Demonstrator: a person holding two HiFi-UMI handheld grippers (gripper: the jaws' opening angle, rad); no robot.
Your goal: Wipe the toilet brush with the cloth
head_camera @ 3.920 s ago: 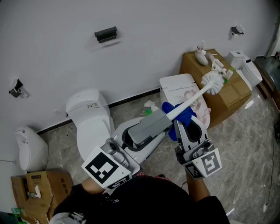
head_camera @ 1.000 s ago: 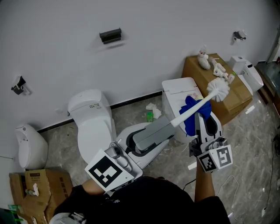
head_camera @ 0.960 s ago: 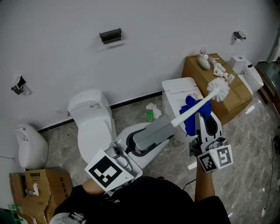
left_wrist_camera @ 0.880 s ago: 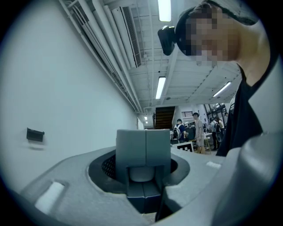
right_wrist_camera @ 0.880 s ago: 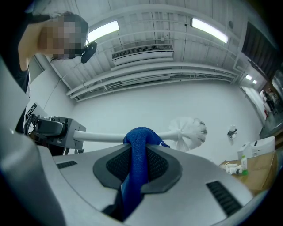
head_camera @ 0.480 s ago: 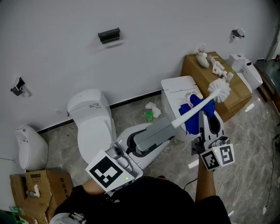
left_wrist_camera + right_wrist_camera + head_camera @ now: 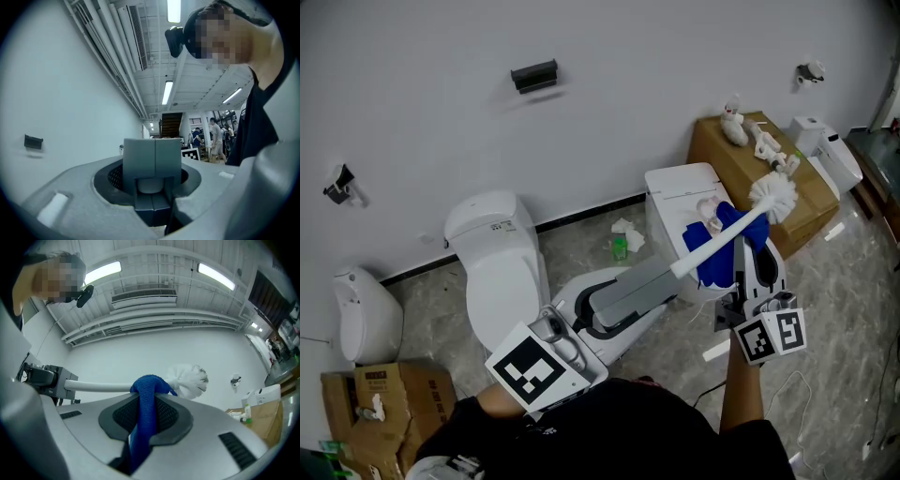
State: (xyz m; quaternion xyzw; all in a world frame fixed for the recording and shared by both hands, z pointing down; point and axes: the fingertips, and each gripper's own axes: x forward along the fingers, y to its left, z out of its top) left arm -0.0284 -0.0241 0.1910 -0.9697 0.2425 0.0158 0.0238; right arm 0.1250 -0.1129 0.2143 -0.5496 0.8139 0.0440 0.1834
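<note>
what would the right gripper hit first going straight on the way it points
The white toilet brush handle, just past the jaws, where the blue cloth it holds drapes over it; exact depth is unclear.

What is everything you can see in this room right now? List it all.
toilet brush: one, white with grey handle, above the toilets
cloth: one, blue, draped over the brush shaft
toilets: two, white, against the wall
cardboard boxes: two, brown, right by the wall and lower left
wall bracket: one, black, high on the wall
left gripper: one, white, fingers shut on the brush's grey handle
right gripper: one, white, fingers shut on the cloth
</note>
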